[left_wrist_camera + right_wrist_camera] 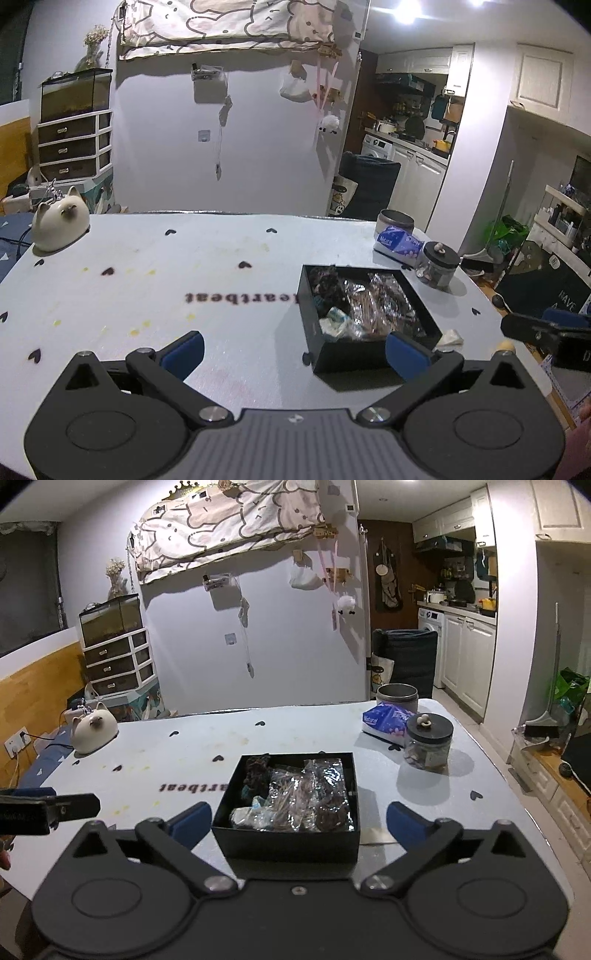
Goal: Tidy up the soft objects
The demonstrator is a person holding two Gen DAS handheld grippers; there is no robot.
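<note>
On the table, at about ten o'clock from my left gripper, sits a cat figure near the far left corner. Straight ahead the tabletop is bare but for small black hearts and a printed word reading upside down to me. My left gripper is spread wide with nothing between its blue pads; the right pad overlaps the near corner of the black box in this view, though I cannot tell if it touches.

The box lies at one o'clock from my left gripper and at twelve o'clock from my right gripper. It is open on top and filled: a dark fuzzy lump in the far left part, crinkled clear bags across the middle and right, a pale wad at the near left. Just right of the box, a small crumpled white scrap lies on the table.

My right gripper also stands wide and empty, its pads either side of the box's near wall and apart from it.

At one o'clock beyond the box stand a grey tin, a blue tissue pack and a jar with a black lid, close together.
</note>
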